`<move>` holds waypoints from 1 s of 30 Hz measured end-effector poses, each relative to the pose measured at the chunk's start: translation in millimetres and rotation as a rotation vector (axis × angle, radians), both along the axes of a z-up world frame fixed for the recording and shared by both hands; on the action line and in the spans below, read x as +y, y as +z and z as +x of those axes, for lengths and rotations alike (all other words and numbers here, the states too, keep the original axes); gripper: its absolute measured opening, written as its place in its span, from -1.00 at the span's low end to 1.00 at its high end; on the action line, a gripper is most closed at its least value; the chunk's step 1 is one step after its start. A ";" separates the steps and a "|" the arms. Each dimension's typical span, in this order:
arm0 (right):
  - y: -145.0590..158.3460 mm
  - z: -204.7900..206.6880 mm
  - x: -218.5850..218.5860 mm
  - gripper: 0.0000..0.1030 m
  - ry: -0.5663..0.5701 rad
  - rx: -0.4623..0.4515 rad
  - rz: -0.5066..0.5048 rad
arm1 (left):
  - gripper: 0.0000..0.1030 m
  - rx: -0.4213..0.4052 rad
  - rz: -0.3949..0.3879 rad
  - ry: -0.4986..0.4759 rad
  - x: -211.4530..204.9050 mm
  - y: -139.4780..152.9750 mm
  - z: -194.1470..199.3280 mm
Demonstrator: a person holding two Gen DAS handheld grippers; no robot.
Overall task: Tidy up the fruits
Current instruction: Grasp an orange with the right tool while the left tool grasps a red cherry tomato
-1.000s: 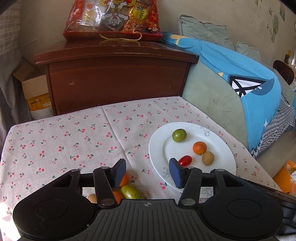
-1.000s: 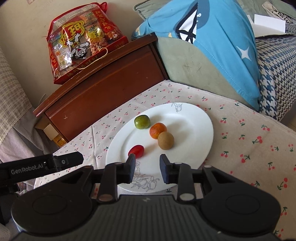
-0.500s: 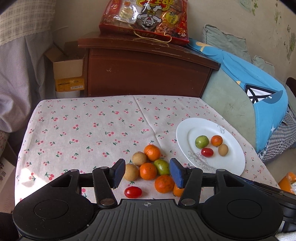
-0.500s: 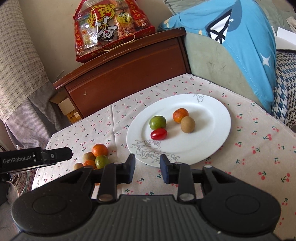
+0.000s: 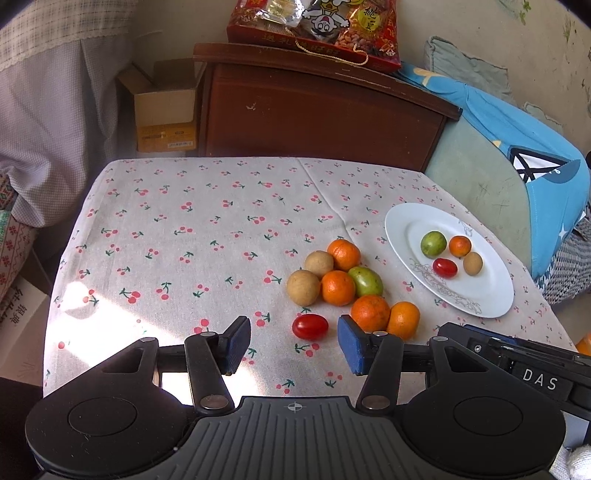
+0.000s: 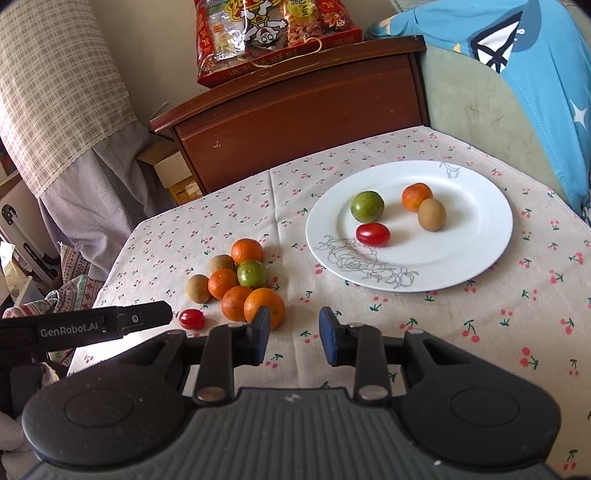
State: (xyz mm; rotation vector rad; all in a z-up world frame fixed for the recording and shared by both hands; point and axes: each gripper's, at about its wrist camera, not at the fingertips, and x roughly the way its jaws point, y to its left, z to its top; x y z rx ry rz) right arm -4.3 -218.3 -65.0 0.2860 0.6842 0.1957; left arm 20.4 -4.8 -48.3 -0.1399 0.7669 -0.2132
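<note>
A white plate [image 5: 491,295] [image 6: 461,258] on the cherry-print cloth holds a green fruit [image 6: 366,206], an orange [image 6: 416,196], a brown fruit [image 6: 431,214] and a red tomato [image 6: 372,234]. To its left lies a pile of oranges [image 5: 338,288] [image 6: 264,308], brown fruits [image 5: 303,287] and a green fruit [image 5: 365,281], with a loose red tomato [image 5: 310,326] [image 6: 191,319]. My left gripper [image 5: 293,345] is open and empty, just short of that tomato. My right gripper [image 6: 293,334] is open and empty, near the plate's front edge.
A dark wooden cabinet [image 5: 314,107] with a red snack bag [image 5: 317,26] stands behind the table. A cardboard box [image 5: 166,110] sits on its left. A sofa with a blue cloth [image 5: 535,158] borders the table's right side.
Both grippers have pulled back and up from the plate. The left view swung left, bringing the loose fruit pile into sight. Both stay open and empty.
</note>
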 end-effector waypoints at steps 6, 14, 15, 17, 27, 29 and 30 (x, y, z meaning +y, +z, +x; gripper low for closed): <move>-4.2 4.4 8.1 -0.40 0.033 0.003 -0.005 | -0.03 -0.017 0.025 -0.021 -5.4 -6.0 0.8; -7.8 15.0 14.1 -0.40 0.048 0.003 -0.006 | -0.07 -0.037 0.073 -0.057 -17.7 -15.8 4.4; -8.3 16.4 14.1 -0.40 0.047 0.005 -0.004 | -0.07 -0.040 0.077 -0.058 -18.7 -16.7 4.7; -9.3 19.0 14.3 -0.40 0.049 0.005 0.004 | -0.10 -0.044 0.085 -0.062 -20.4 -18.2 5.9; -16.6 29.4 18.3 -0.35 0.060 0.020 0.034 | -0.25 -0.061 0.116 -0.084 -27.8 -26.0 10.4; -18.7 31.5 18.0 -0.35 0.054 0.026 0.040 | -0.33 -0.067 0.120 -0.090 -29.3 -26.6 10.6; -19.3 32.0 17.9 -0.35 0.054 0.027 0.043 | -0.34 -0.070 0.121 -0.091 -29.8 -26.8 10.6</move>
